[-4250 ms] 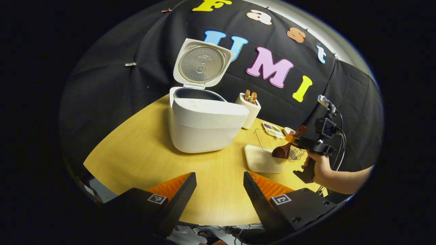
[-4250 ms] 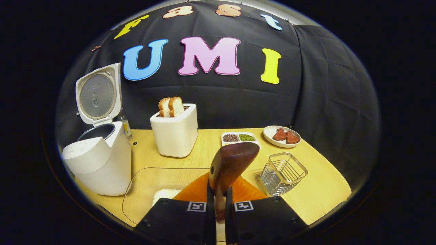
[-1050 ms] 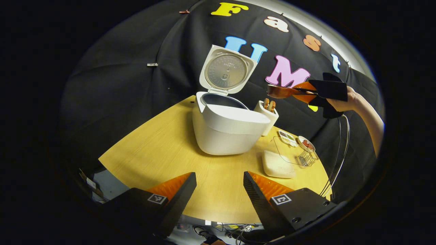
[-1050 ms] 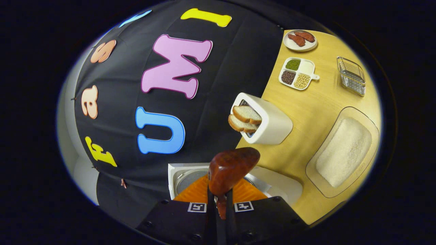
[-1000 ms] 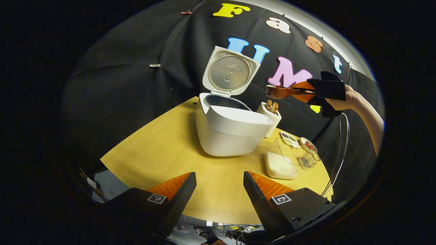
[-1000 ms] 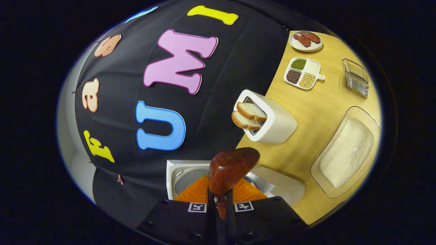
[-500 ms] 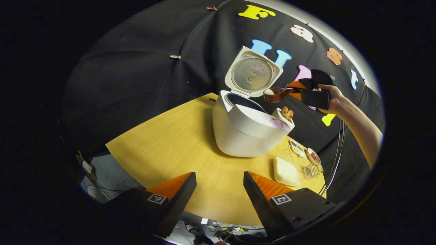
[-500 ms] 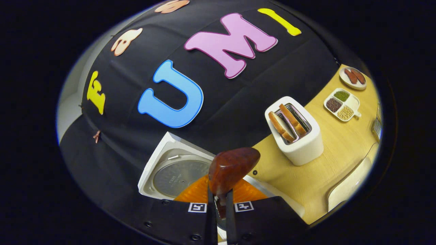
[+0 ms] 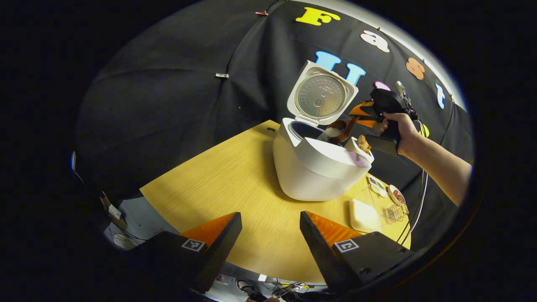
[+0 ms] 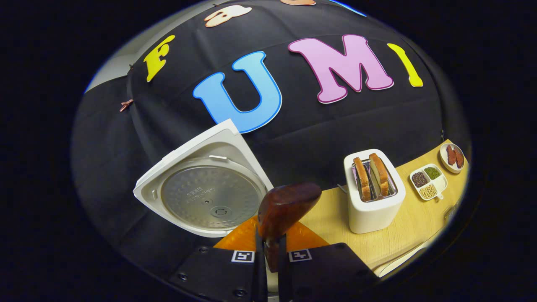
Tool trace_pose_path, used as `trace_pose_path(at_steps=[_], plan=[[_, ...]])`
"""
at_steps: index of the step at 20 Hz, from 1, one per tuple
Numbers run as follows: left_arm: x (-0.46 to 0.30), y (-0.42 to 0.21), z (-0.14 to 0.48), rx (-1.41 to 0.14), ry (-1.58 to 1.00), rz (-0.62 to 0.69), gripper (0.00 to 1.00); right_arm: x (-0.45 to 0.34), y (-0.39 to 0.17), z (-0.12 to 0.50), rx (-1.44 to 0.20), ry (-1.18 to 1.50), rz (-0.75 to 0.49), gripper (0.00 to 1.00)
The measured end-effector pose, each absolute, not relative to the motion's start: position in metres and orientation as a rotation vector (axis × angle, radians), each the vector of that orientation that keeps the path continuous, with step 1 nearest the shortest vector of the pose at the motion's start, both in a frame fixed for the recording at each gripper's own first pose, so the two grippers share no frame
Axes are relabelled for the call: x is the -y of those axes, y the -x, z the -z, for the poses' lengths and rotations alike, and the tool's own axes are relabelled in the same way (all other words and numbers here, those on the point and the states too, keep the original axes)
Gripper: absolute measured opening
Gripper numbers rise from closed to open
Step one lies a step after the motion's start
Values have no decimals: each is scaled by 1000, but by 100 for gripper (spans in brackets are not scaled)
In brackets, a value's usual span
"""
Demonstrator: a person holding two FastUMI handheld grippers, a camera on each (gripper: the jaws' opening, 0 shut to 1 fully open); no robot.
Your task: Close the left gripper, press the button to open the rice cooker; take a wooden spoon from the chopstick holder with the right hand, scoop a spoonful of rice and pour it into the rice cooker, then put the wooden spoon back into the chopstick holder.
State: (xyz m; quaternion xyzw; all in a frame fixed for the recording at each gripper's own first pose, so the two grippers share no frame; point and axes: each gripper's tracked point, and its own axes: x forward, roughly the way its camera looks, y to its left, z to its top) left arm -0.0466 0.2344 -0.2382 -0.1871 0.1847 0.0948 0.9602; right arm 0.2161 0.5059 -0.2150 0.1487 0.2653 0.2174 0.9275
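The white rice cooker (image 9: 319,172) stands on the table with its lid (image 9: 321,94) raised; the lid's inner plate (image 10: 209,197) faces the right gripper view. A hand holds my right gripper (image 9: 366,115) just above and right of the pot opening, shut on the wooden spoon's handle. The spoon (image 9: 340,129) tips down over the pot, and white rice (image 9: 329,134) slides off its bowl. In the right gripper view the spoon (image 10: 287,207) sticks up from the shut right gripper (image 10: 270,249). My left gripper (image 9: 270,218) hangs open over the table's near edge, holding nothing.
Right of the cooker are a white toaster (image 10: 373,197) with bread slices, a sectioned dish of beans (image 10: 428,180) and a plate of meat (image 10: 452,157). The glass tray of rice (image 9: 363,209) and the wire chopstick holder (image 9: 394,212) sit on the wooden table (image 9: 218,188).
The right gripper came down to the pot opening and rolled, so the spoon went from level to tipped and rice now pours out. The left gripper stayed open while its view drifted.
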Motion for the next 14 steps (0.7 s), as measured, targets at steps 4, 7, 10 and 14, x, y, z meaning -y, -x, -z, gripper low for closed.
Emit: trace_pose_path(at_steps=[4, 7, 10, 14], plan=[[-241, 42, 238, -366, 369, -204, 96, -522, -219, 216, -496, -213, -485, 14], [-242, 39, 238, -366, 385, -202, 96, -534, -217, 215, -440, -121, -541, 14], [-241, 41, 242, -373, 385, -202, 96, -544, -206, 214, -384, -21, -624, 14], [-237, 44, 246, -384, 375, -183, 96, -553, -193, 211, -316, 93, -713, 14]])
